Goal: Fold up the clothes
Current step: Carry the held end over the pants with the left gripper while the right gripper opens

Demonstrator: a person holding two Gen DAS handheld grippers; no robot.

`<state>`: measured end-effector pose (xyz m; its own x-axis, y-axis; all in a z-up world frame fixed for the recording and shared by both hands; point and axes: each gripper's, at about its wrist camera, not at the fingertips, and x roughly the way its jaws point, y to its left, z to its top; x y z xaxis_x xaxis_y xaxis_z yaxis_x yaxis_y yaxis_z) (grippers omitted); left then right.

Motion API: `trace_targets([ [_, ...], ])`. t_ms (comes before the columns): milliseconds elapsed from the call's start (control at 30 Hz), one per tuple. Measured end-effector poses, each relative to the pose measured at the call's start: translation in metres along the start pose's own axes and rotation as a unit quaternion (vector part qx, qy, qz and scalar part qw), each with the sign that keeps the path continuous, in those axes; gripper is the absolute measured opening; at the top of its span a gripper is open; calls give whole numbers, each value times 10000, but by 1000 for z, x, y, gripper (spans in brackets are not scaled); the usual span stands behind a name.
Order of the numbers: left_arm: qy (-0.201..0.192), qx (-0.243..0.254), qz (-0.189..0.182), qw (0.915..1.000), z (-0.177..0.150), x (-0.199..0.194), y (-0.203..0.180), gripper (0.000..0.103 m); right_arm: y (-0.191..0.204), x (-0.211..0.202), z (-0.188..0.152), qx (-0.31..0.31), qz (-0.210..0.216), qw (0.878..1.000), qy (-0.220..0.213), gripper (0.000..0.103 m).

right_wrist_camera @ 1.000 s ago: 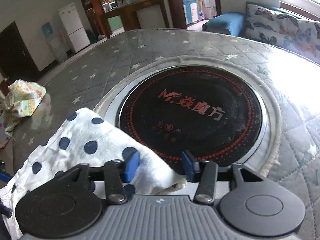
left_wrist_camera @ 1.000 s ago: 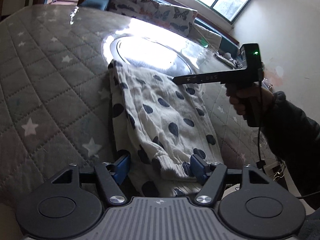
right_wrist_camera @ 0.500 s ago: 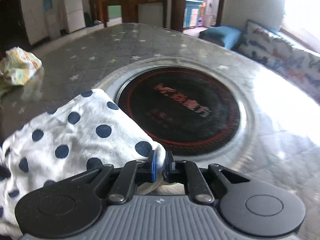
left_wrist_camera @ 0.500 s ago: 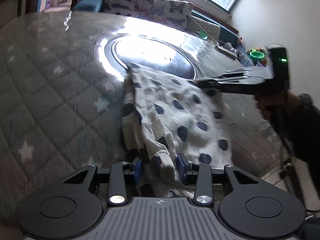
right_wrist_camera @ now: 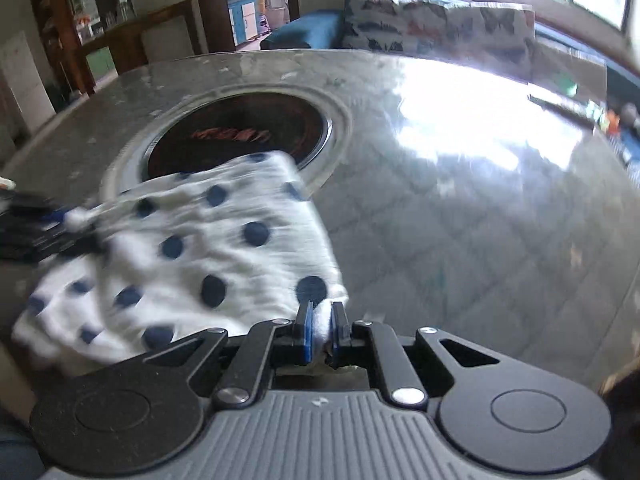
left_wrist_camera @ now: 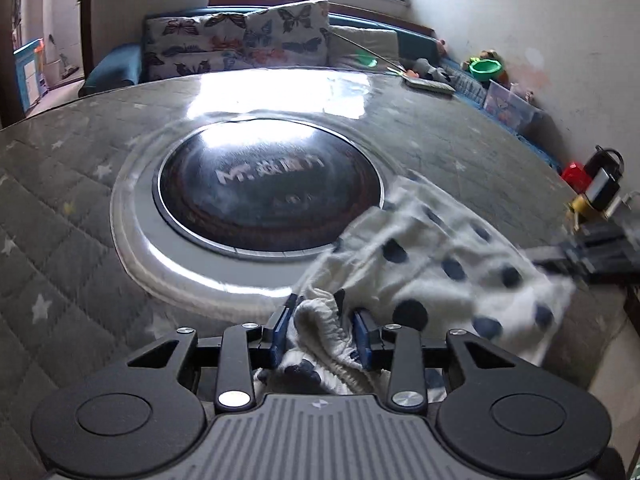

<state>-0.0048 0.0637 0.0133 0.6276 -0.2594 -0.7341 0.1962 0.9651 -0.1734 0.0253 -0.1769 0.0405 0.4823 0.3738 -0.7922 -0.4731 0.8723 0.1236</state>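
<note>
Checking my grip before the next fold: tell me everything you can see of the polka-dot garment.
The polka-dot garment is white, soft crinkled cloth with dark blue dots and a gathered, ribbed hem. It is stretched, blurred, above the quilted table beside the round black hotplate. The left gripper clamps the bunched hem; the right gripper pinches a corner.

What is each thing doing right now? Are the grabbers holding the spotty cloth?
White garment with dark blue dots: bunched, pinched at two ends.
Left gripper: shut on the garment's ribbed hem.
Right gripper: shut on a garment corner.
Round black cooktop: uncovered, partly overlapped by the garment.
</note>
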Motion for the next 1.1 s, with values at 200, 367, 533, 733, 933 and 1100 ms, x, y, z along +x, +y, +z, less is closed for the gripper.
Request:
trace_targets([
  [200, -252, -221, -62, 9994, -1, -21, 11, 49, 18, -21, -19, -98, 294, 9995, 71, 16],
  [367, -451, -603, -64, 9971, -7, -52, 17, 73, 5, -30, 3, -164, 281, 9991, -283, 37],
  [533, -254, -1121, -213, 9931, -24, -55, 19, 74, -9, -5, 31, -114, 410, 9980, -463, 45],
  [733, -12, -1485, -278, 9885, -33, -38, 21, 72, -20, 43, 55, 119, 684, 9964, -486, 45],
  [933, 75, -1422, -157, 9897, -32, -29, 24, 59, -14, 70, 61, -26, 725, 9966, -383, 42],
  [1100, 67, -1248, -83, 9921, -20, -24, 27, 45, -4, 77, 59, -265, 682, 9965, -405, 15],
])
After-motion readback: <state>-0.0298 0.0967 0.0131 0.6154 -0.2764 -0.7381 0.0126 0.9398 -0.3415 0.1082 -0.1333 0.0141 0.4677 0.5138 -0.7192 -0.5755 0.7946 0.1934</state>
